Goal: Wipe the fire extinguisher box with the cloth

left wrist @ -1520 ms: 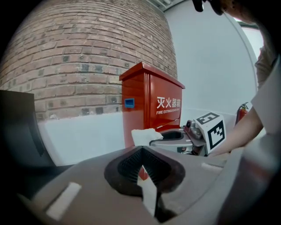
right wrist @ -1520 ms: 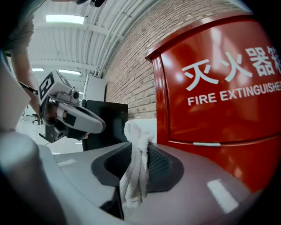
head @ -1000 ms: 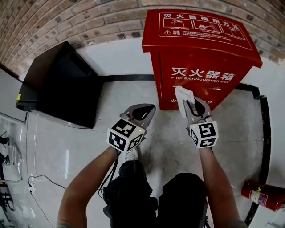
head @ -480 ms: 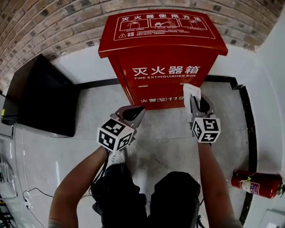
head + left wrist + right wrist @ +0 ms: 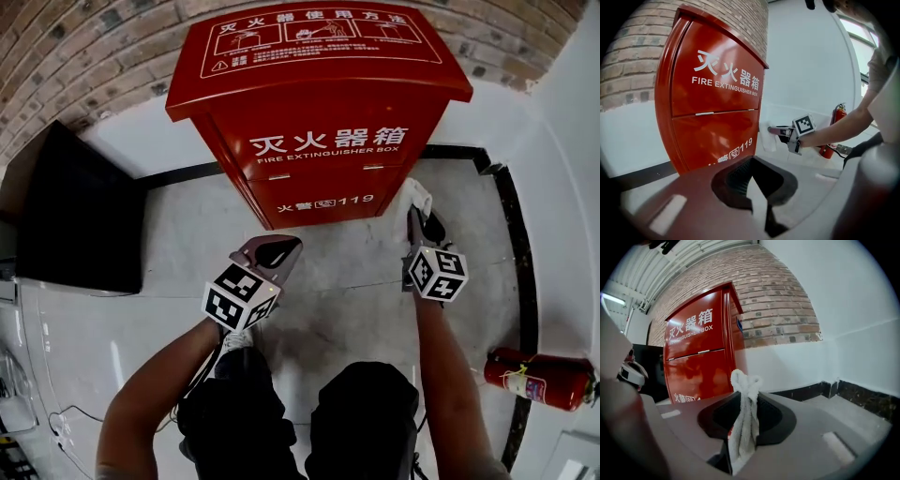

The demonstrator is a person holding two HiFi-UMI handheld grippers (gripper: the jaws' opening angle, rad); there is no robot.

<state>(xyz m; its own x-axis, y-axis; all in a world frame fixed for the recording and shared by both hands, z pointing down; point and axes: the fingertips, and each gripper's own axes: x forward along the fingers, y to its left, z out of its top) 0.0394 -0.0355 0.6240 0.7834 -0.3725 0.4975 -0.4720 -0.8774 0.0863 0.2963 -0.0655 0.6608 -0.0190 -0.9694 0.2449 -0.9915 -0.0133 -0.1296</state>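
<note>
The red fire extinguisher box (image 5: 319, 103) stands against the brick wall, its white lettered front facing me (image 5: 712, 108) (image 5: 693, 352). My right gripper (image 5: 422, 220) is shut on a white cloth (image 5: 417, 195), which hangs bunched between its jaws (image 5: 744, 418). It is held low beside the box's front right corner, and I cannot tell if the cloth touches it. In the left gripper view the right gripper (image 5: 776, 130) and cloth (image 5: 768, 140) show just right of the box. My left gripper (image 5: 281, 248) hovers before the box's lower front, shut and empty (image 5: 752, 168).
A black cabinet (image 5: 66, 216) stands left of the box. A red fire extinguisher (image 5: 539, 377) lies on the floor at the right, near the white wall. A black skirting strip (image 5: 511, 216) runs along the floor edge. My legs fill the lower middle.
The box has come nearer and shifted left in the head view. The right gripper carried the cloth from before the box's front to its right corner. The left gripper sank a little.
</note>
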